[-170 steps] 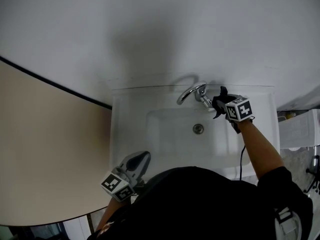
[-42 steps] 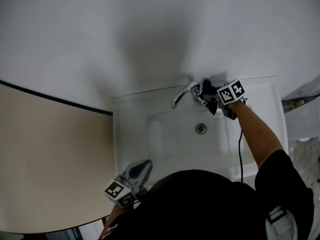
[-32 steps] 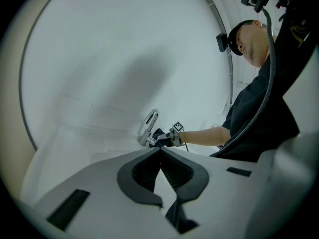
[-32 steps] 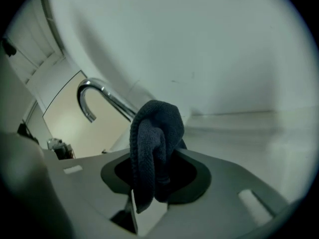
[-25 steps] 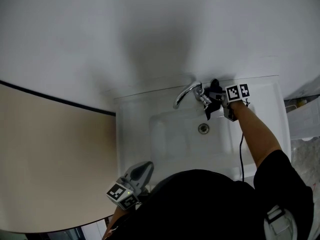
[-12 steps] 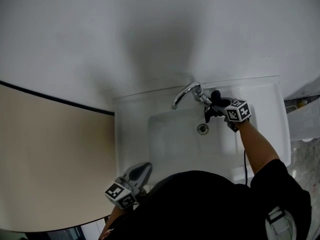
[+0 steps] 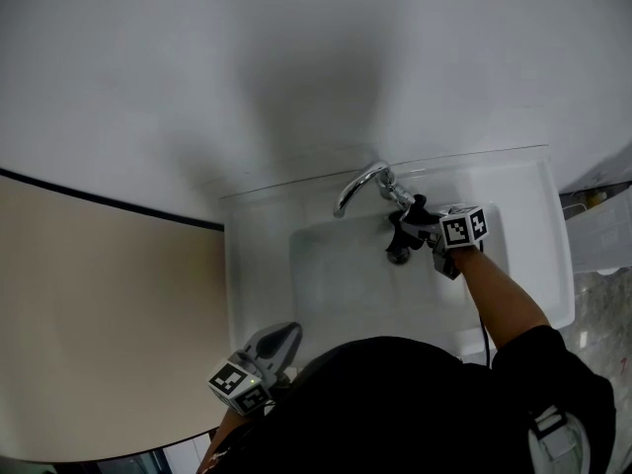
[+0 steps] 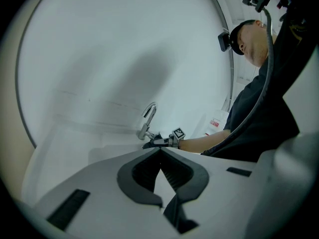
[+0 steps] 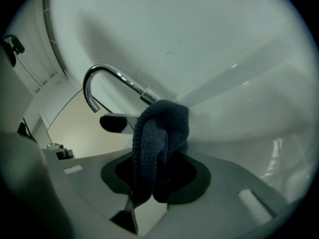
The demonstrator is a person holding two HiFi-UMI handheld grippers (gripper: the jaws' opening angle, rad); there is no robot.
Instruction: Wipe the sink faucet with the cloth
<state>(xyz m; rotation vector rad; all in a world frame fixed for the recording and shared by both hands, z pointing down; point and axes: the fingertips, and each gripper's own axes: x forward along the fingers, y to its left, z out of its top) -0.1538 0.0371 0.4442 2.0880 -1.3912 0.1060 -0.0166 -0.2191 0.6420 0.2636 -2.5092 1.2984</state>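
The cloth (image 9: 162, 133) sits clamped in my right tongs (image 7: 407, 232), bunched and spilling out ahead of them; it is dark, thick-knit, folded over itself; it hides the base of the chrome faucet (image 9: 102, 78), whose arch rises beside it over the white sink (image 7: 533, 265); my left tongs (image 8: 160, 156) are together, empty, well apart.

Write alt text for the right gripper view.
A bunched dark cloth, gripped in the right claw, fills the centre, its top covering the base of a curved chrome faucet. A white sink and a pale wall lie behind.
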